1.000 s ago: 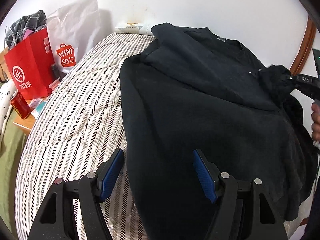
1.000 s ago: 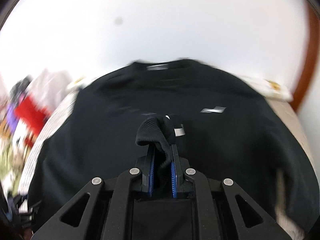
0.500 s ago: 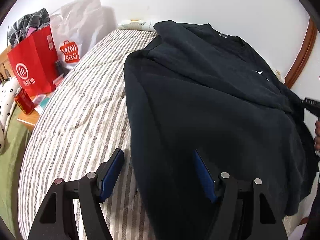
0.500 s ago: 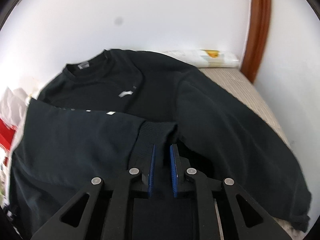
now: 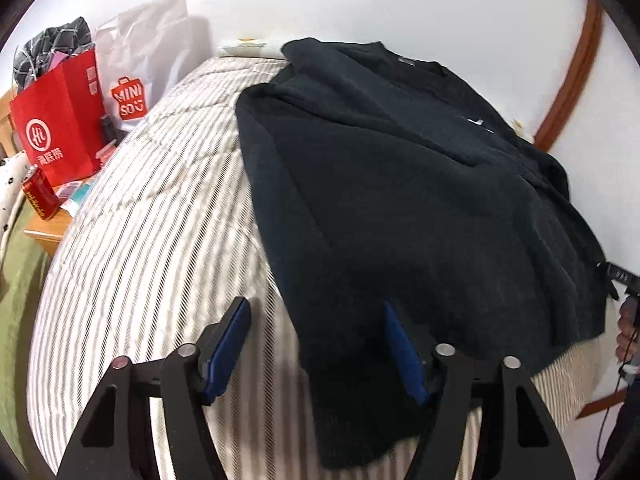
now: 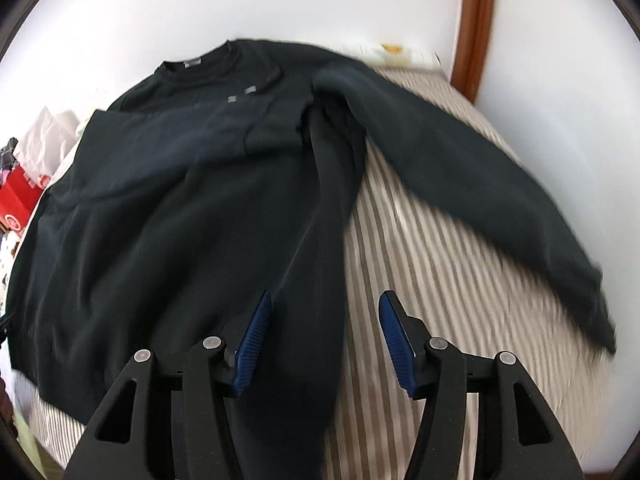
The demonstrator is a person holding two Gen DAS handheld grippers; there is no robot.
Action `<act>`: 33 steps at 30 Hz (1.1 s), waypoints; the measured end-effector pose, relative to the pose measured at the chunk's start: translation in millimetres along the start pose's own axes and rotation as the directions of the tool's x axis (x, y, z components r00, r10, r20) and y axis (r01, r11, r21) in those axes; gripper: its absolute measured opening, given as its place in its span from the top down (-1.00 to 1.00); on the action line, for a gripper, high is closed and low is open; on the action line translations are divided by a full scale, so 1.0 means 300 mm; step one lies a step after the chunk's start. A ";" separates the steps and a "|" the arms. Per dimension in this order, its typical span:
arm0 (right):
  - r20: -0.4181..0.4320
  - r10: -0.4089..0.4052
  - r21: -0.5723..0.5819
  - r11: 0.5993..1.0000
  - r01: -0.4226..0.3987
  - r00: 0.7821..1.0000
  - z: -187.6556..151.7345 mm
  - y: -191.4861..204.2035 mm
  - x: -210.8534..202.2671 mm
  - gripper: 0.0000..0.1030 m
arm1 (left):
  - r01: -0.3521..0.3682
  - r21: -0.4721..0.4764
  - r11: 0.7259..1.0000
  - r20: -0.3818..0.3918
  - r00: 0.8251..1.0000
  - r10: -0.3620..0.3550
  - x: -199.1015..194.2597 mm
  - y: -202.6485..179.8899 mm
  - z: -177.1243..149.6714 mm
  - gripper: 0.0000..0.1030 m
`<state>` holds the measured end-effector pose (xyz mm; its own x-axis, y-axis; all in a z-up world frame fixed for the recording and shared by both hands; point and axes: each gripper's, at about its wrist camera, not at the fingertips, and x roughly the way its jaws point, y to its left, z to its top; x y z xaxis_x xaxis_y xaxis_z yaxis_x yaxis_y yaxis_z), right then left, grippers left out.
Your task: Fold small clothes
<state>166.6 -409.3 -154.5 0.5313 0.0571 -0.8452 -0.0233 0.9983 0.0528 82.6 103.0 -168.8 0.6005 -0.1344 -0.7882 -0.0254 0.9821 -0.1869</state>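
A black sweatshirt (image 5: 400, 200) is spread on a striped bed cover (image 5: 152, 240), collar toward the far wall. In the right wrist view 1 sleeve (image 6: 460, 168) is stretched out to the right across the stripes, while the other side is seen folded in over the chest.

The left gripper (image 5: 316, 344) is held above the near left hem of the garment; its blue pads (image 5: 226, 344) stand about half apart and are closing, with the hem edge seen between them but not pressed. The right gripper (image 6: 324, 340) is held over the near right edge of the body; its jaws are opening, about half apart, and nothing is gripped. In the left wrist view it is partly seen at the right edge, with a hand (image 5: 626, 328) on it.

At the far left, a red paper bag (image 5: 56, 120) is seen with checked dark cloth (image 5: 48, 46) stuffed in its top. Beside it a white bag (image 5: 140, 64) with a red logo is leaned on the wall; what it holds cannot be told. A red can (image 5: 40, 196) is stood on a wooden side table (image 5: 48, 232) just in front of the red bag. A white pillow (image 6: 400, 54) is laid at the far end of the bed, and a curved wooden frame (image 5: 572, 72) is seen against the wall at right.
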 end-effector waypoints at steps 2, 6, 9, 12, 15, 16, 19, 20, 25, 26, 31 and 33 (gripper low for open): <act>-0.002 0.035 0.027 0.999 -0.035 0.999 -0.061 -0.021 -0.023 -0.07 | -0.008 0.005 1.000 0.009 1.000 0.008 -0.011 -0.008 -0.020 -0.14; -0.015 0.102 0.068 0.993 -0.101 0.995 -0.127 -0.032 -0.039 -0.07 | 0.025 -0.005 1.000 0.005 1.000 -0.025 -0.031 -0.015 -0.051 0.17; 0.003 0.146 0.076 0.986 -0.146 0.989 -0.166 -0.016 -0.058 -0.08 | 0.022 0.001 1.000 0.003 1.000 -0.022 -0.033 -0.033 -0.060 0.32; 0.004 0.204 0.068 0.977 -0.204 0.979 -0.188 0.010 -0.071 -0.09 | 0.022 0.006 1.000 0.009 1.000 -0.022 -0.040 -0.043 -0.068 0.54; 0.016 0.179 0.036 0.983 -0.180 0.984 -0.213 0.039 -0.086 -0.09 | 0.031 -0.021 0.999 0.017 0.999 -0.031 -0.052 -0.031 -0.071 0.73; 0.022 0.167 0.021 0.986 -0.168 0.986 -0.217 0.045 -0.086 -0.06 | 0.033 -0.026 0.999 0.021 0.999 -0.033 -0.055 -0.026 -0.072 0.76; 0.038 0.190 0.016 0.982 -0.190 0.981 -0.221 0.038 -0.106 0.74 | 0.032 -0.044 0.999 0.033 0.999 -0.031 -0.075 -0.007 -0.076 0.79; 0.054 0.167 0.024 0.985 -0.168 0.985 -0.222 0.028 -0.126 0.75 | 0.039 -0.050 0.998 0.036 0.999 -0.037 -0.085 0.001 -0.079 0.79; 0.068 0.173 -0.008 0.985 -0.173 0.983 -0.236 -0.010 -0.207 0.77 | 0.068 -0.054 0.996 0.047 0.997 -0.065 -0.147 0.039 -0.104 0.80; 0.063 0.181 -0.012 0.984 -0.180 0.981 -0.242 -0.016 -0.219 0.78 | 0.070 -0.054 0.996 0.042 0.997 -0.067 -0.154 0.043 -0.115 0.80; 0.007 0.177 -0.042 0.983 -0.177 0.984 -0.265 -0.013 -0.222 0.78 | 0.068 -0.038 0.997 0.019 0.998 -0.067 -0.171 0.045 -0.175 0.80; -0.011 0.167 -0.052 0.984 -0.168 0.986 -0.277 -0.011 -0.221 0.78 | 0.063 -0.029 0.998 0.014 0.998 -0.062 -0.174 0.041 -0.191 0.80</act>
<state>61.1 -415.7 -142.9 0.5109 0.2234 -0.8301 -0.1562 0.9737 0.1659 5.1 114.4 -163.7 0.6120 -0.1934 -0.7669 -0.0111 0.9675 -0.2528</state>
